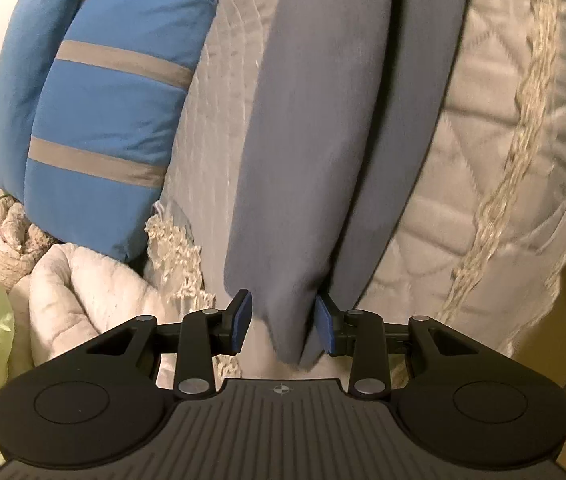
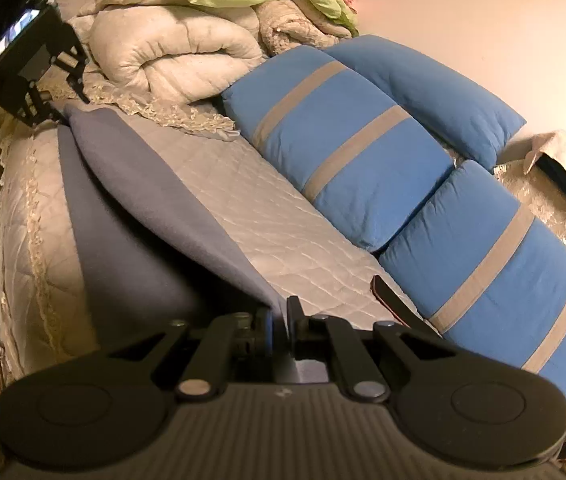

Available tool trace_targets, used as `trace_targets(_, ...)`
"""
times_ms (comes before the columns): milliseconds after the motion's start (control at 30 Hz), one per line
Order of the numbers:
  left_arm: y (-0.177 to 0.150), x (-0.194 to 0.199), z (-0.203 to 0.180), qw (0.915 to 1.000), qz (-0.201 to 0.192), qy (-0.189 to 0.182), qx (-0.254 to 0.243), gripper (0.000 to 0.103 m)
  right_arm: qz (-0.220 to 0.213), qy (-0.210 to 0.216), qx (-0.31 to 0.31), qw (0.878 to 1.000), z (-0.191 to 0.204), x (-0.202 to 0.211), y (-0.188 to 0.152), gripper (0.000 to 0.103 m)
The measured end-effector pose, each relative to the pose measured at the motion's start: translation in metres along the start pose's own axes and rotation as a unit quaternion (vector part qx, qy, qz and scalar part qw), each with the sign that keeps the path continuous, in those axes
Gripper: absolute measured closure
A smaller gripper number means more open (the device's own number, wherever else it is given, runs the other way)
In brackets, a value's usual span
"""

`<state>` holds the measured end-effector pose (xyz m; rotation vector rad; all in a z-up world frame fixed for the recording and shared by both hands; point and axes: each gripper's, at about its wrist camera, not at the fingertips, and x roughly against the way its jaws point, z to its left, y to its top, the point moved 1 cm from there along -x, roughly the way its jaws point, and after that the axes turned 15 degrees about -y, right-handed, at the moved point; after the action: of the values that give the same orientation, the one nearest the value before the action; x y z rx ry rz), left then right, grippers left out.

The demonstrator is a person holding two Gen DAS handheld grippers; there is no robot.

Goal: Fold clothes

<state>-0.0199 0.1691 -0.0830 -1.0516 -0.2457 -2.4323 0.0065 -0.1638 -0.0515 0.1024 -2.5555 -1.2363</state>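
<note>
Both grippers are black, with ribbed grey bases, silver rivets, round side discs and blue-padded fingers [image 1: 243, 322]

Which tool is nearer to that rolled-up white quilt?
Left. The left tool sits at the far end of the grey cloth, right beside the quilt. The right tool pinches the cloth's near end, well away from it.

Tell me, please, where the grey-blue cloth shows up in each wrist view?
Left wrist view: the grey-blue cloth runs down the centre into the left gripper.
Right wrist view: it stretches from the upper left to the right gripper.
Shared landmark: the blue striped pillow.
</note>
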Motion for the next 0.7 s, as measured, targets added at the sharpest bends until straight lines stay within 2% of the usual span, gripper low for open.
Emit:
trace_targets(33, 0.000, -0.001, 0.001, 1.0000, 0.008, 0.001, -0.001, 0.098, 0.001, 0.000, -0.002, 1.000, -0.001, -0.001, 0.000, 0.077)
trace_targets(200, 0.001, 0.007, 0.023, 0.9991, 0.014, 0.039, -0.010, 0.100, 0.005, 0.005, -0.010, 1.000, -0.004, -0.004, 0.000, 0.077)
trace_targets(333, 0.007, 0.016, 0.058, 0.9965, -0.011, 0.083, -0.006, 0.100, 0.002, 0.002, -0.018, 1.000, -0.008, -0.008, 0.004, 0.077)
trace_targets(500, 0.009, 0.033, 0.099, 0.9889, -0.058, 0.137, 0.004, 0.100, 0.000, -0.014, -0.045, 0.999, -0.026, -0.015, 0.013, 0.078)
trace_targets(567, 0.004, 0.041, 0.100, 0.9876, -0.078, 0.136, 0.006, 0.100, -0.001, -0.013, -0.042, 0.999, -0.029, -0.010, 0.015, 0.078)
trace_targets(700, -0.015, 0.036, 0.065, 0.9921, -0.073, 0.102, -0.009, 0.100, -0.005, 0.012, 0.023, 1.000, -0.007, 0.007, 0.003, 0.080)
